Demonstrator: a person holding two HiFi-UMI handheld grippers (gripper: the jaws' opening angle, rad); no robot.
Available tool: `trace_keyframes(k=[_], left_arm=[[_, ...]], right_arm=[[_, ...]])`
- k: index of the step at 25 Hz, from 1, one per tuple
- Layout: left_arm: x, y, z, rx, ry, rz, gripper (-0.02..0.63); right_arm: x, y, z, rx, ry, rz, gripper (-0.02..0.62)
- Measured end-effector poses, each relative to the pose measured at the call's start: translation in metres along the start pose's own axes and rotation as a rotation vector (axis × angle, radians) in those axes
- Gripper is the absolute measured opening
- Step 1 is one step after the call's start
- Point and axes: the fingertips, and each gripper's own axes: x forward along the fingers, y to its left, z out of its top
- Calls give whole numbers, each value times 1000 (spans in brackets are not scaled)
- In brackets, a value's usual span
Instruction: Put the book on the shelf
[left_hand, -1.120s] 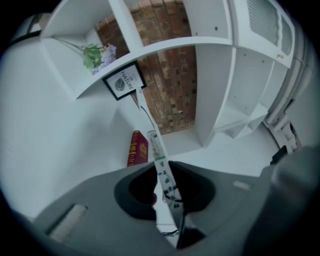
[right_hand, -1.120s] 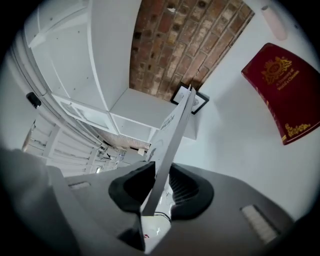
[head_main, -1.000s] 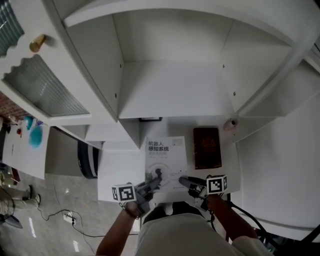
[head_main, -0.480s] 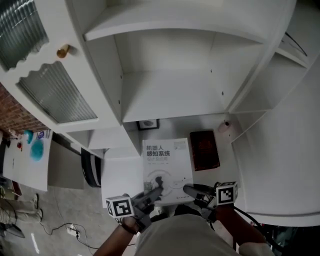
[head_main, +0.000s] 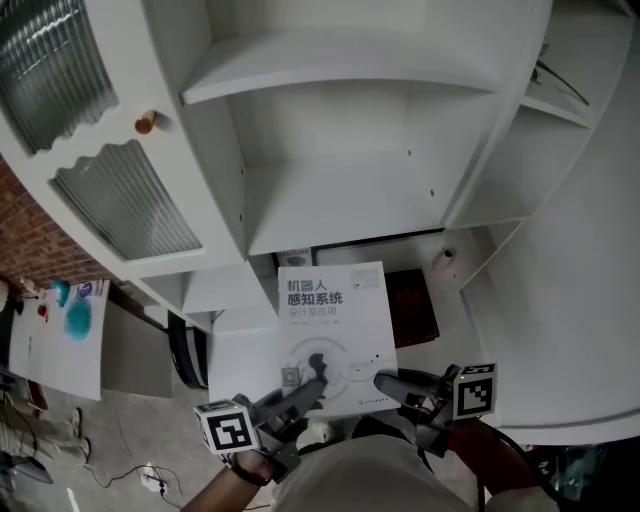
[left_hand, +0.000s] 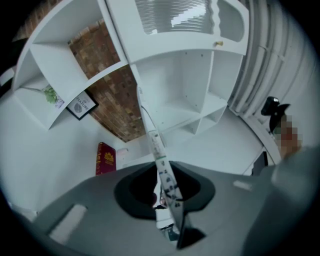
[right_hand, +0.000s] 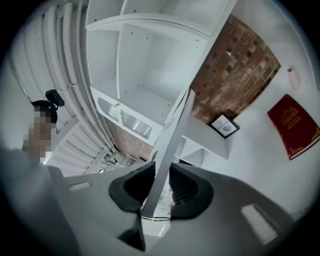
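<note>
A thin white book (head_main: 330, 330) with dark printed characters on its cover hangs in the air in front of the white shelf unit (head_main: 345, 195). My left gripper (head_main: 312, 384) is shut on its near left corner and my right gripper (head_main: 384, 382) is shut on its near right corner. The left gripper view shows the book edge-on (left_hand: 157, 150) between the jaws, and so does the right gripper view (right_hand: 172, 137). An empty shelf bay opens behind the book.
A dark red book (head_main: 412, 305) lies flat on the white counter (head_main: 240, 345), partly under the white book; it shows also in both gripper views (left_hand: 105, 158) (right_hand: 293, 126). A small framed picture (right_hand: 224, 125) stands at the back. Glass-front cabinet doors (head_main: 120, 195) hang at the left.
Both grippers have lifted the white book off the counter and carried it up toward the shelf bay; it now covers part of the red book.
</note>
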Motion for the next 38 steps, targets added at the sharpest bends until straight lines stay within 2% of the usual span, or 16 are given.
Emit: trace_keyframes(k=[8, 16, 20, 23, 26, 33, 38], left_arm=[[4, -42, 25, 59, -54, -29, 80], [22, -58, 64, 93, -91, -47, 81], [35, -66, 87, 95, -102, -85, 81], [39, -55, 107, 65, -127, -83, 81], [40, -37, 126, 3, -158, -81, 81], [42, -4, 153, -90, -200, -73, 86], [45, 4, 156, -177, -240, -80, 86]], right_arm=[[-9, 35, 36, -64, -16, 53, 91], [-4, 47, 83, -109, -34, 79, 91], [4, 47, 107, -112, -59, 76, 91], [17, 42, 125, -113, -70, 80, 92], [39, 33, 138, -104, -66, 84, 92], [72, 2, 156, -55, -25, 37, 96], [80, -9, 157, 34, -12, 28, 97]])
